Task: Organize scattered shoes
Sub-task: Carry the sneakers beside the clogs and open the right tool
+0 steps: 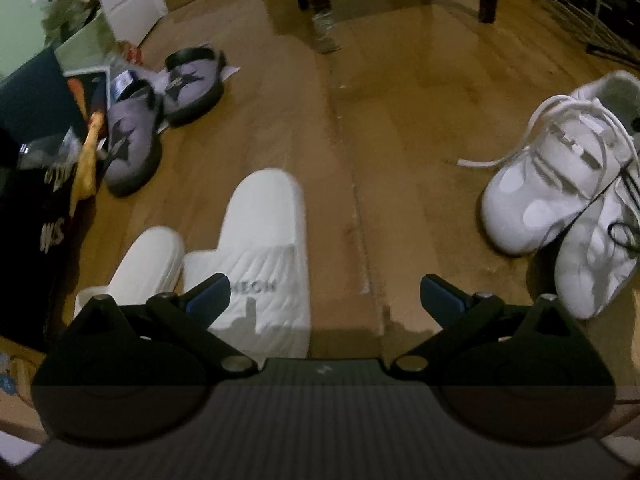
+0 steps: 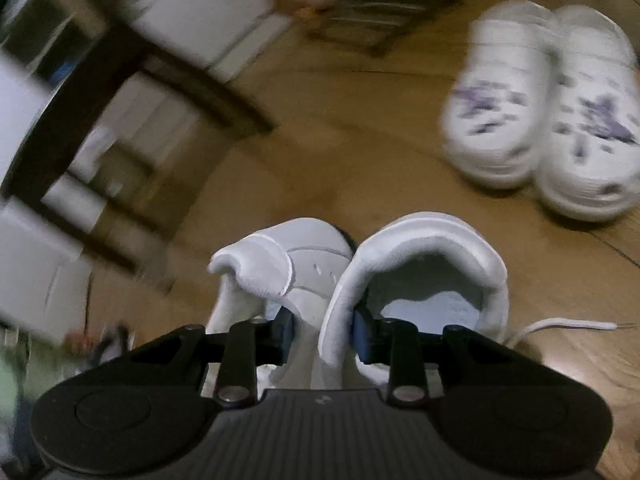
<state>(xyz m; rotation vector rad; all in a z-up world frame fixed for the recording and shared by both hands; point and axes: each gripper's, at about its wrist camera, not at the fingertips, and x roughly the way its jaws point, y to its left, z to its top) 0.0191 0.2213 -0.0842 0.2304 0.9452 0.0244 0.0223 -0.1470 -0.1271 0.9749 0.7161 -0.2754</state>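
Presently, right gripper (image 2: pixel 322 334): jaws clamped on the touching collars of two white lace-up sneakers (image 2: pixel 424 264), carried together above the tan wood-plank floor (image 2: pixel 352 160). Up and right of these jaws, well apart: a blurred pair of white clogs with purple star charms (image 2: pixel 548 116), side by side. Left gripper (image 1: pixel 324 296): jaws wide apart, nothing between them. Just past its left jaw: two white quilted slippers (image 1: pixel 264 248) lying on the floor. Further left: two grey star-patterned slippers (image 1: pixel 160 120). Right of the jaws, the sneakers again.
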